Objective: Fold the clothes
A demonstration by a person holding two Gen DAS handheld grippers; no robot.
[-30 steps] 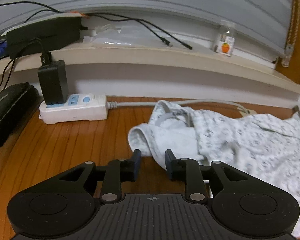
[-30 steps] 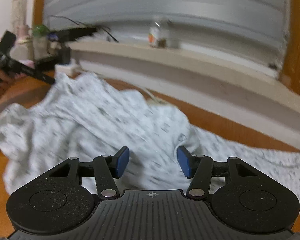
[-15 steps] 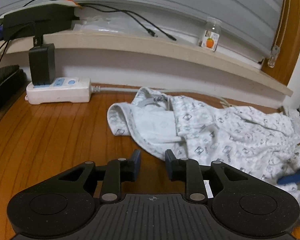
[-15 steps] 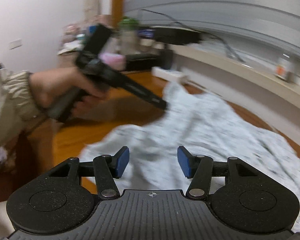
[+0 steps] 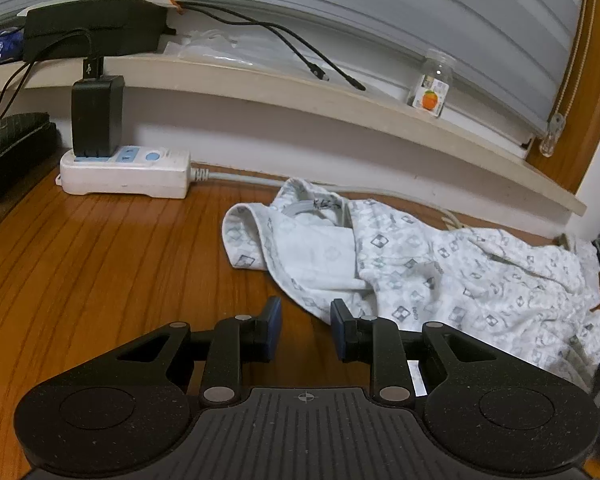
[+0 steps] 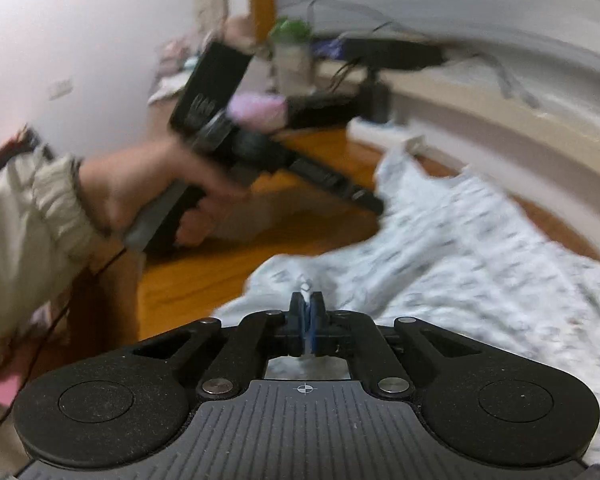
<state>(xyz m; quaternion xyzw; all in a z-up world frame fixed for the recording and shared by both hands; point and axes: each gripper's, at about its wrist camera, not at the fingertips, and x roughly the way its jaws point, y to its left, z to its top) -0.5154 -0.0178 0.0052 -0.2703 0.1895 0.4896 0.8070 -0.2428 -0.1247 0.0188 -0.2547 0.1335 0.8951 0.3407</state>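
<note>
White patterned garment lies crumpled on the wooden table. Right gripper pinches its edge; left gripper gapes empty.

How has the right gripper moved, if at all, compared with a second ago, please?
Yes. The right gripper has swung leftward: the window ledge slid to the right of its view, and its jaws have shut on the garment edge.

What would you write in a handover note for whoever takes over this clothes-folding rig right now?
Right tool: shut on a pinch of the garment at its near edge.
Left tool: open, empty, over the table just short of the garment's edge.
Garment: crumpled on the table, collar end toward the power strip.
Done: one edge gripped. No fold made yet.
Left: grip with the left tool, spread flat, fold.
</note>
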